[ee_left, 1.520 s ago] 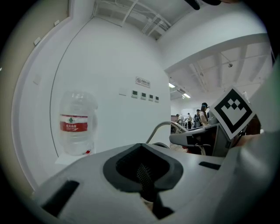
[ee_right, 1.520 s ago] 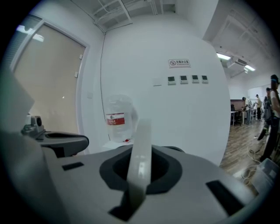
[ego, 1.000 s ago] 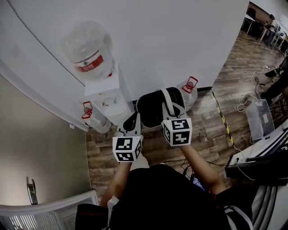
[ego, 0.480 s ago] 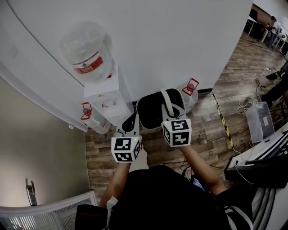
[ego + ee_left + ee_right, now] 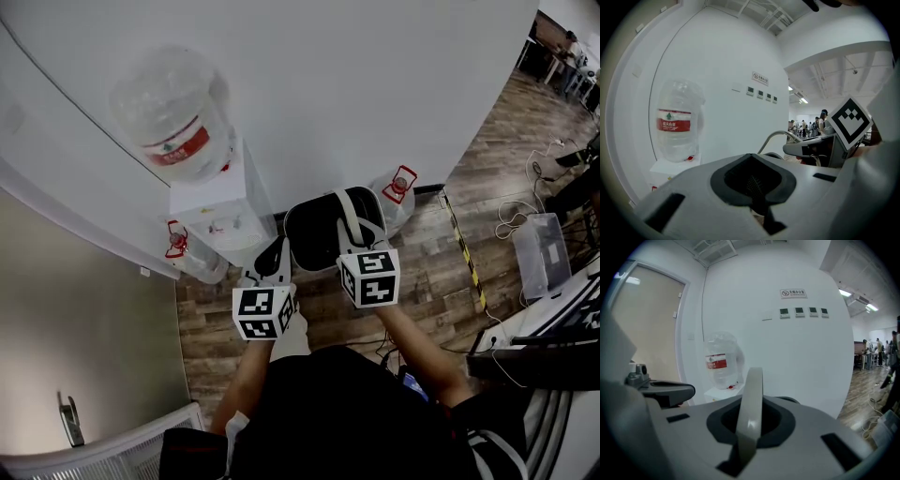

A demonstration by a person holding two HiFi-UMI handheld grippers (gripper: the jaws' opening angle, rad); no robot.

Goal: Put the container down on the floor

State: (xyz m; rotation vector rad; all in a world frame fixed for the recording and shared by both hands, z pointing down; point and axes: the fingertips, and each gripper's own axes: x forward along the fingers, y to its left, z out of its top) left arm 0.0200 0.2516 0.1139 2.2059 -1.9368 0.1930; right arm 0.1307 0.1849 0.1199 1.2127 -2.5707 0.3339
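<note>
A dark round container [image 5: 317,230] with a pale grey bail handle [image 5: 351,214] hangs above the wooden floor, close to the white wall. My right gripper [image 5: 355,242] is shut on that handle; in the right gripper view the grey handle [image 5: 751,408] runs up between the closed jaws of the right gripper [image 5: 746,439]. My left gripper [image 5: 275,255] hovers just left of the container, apart from it. In the left gripper view the left gripper [image 5: 757,197] is shut with nothing between its jaws, and the handle [image 5: 778,137] arches off to its right.
A white water dispenser [image 5: 217,208] with a big clear bottle [image 5: 176,117] stands against the wall at the left. Spare bottles sit on the floor at both sides [image 5: 192,258] [image 5: 394,197]. Striped floor tape [image 5: 464,248], a clear box [image 5: 536,246] and desks lie to the right.
The head view has drifted slightly, so the dispenser sits a little further left. Both grippers and the hanging container keep the same places and grip.
</note>
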